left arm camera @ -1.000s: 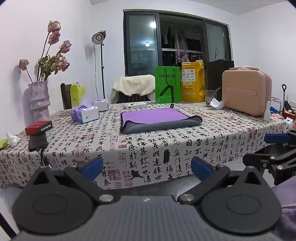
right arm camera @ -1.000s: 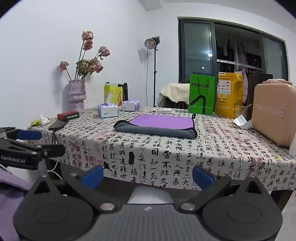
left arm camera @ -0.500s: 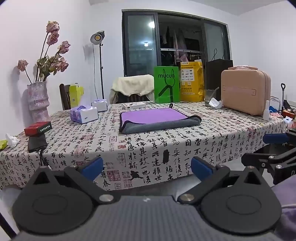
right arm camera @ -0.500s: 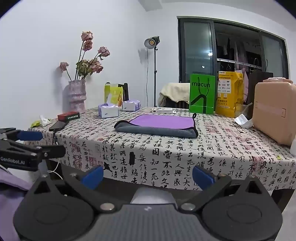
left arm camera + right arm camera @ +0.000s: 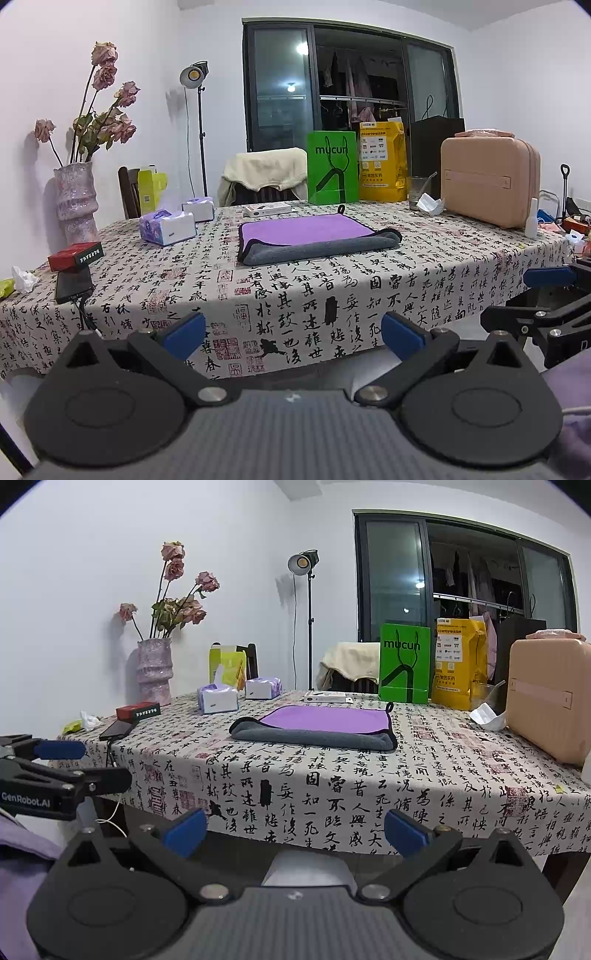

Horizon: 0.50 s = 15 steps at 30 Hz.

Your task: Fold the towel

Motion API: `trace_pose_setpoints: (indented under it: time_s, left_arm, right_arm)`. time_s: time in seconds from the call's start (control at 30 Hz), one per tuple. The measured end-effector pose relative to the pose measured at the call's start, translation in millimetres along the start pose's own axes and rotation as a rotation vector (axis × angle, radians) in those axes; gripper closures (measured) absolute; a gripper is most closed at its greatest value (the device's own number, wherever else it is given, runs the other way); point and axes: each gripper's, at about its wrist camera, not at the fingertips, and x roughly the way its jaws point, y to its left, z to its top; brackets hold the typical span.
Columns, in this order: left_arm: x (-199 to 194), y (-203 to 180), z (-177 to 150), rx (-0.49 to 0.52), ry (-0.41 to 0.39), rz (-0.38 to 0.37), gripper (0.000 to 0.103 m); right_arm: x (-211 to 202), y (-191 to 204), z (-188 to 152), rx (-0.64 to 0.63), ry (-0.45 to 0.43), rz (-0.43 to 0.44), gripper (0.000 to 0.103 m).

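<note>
A purple towel with a grey underside [image 5: 314,236] lies folded flat in the middle of the table; it also shows in the right wrist view [image 5: 317,727]. My left gripper [image 5: 293,334] is open and empty, held low in front of the table's near edge. My right gripper [image 5: 293,829] is open and empty at the same height. Each gripper shows at the side of the other's view: the right one [image 5: 546,295] and the left one [image 5: 55,768]. Both are well short of the towel.
The table [image 5: 332,295] wears a calligraphy-print cloth. On it stand a vase of dried roses [image 5: 75,203], tissue packs [image 5: 168,227], a red box [image 5: 75,254], a black phone [image 5: 74,282], a green bag [image 5: 332,171], a yellow bag [image 5: 382,162] and a pink case [image 5: 487,181].
Both grippers have drifted very slightly; the view barely shifts. The towel has not moved and both grippers stay open.
</note>
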Motion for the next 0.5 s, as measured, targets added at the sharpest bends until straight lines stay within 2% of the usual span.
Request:
trace_pose_setpoints:
  time_s: [0.5]
  left_arm:
    - [-1.2,0.0,1.0,0.001,-0.001,0.003,0.000]
  right_arm:
    - [1.0,-0.4,-0.5,0.002,0.002,0.001,0.000]
